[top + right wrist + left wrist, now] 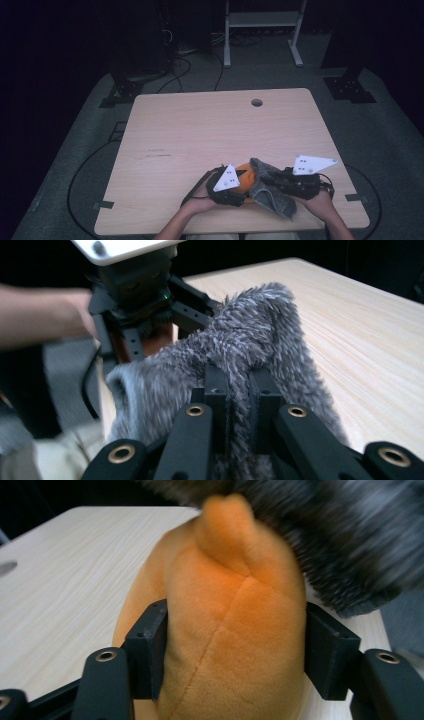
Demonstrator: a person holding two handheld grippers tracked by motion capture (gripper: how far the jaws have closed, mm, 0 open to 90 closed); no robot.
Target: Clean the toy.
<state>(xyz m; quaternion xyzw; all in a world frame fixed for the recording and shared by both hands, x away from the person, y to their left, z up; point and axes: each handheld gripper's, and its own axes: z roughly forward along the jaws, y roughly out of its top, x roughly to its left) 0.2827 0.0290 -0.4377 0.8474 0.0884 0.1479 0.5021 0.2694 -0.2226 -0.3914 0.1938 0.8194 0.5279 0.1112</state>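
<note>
Left gripper (pixel 235 655): we see its black jaws pressed against both sides of the soft orange plush toy (pixel 225 625) — clamped on it, low at the near edge of the table.
Right gripper (pixel 239 405): its jaws are closed tight on a fold of the shaggy grey fleece cloth (pixel 260 335).
Cloth: in the high view it drapes from the toy's right side down toward the table's near edge — touching the toy.
Table: pale wood-grain top (pixel 200 130), with a round cable hole (pixel 257 102) near its far edge.
</note>
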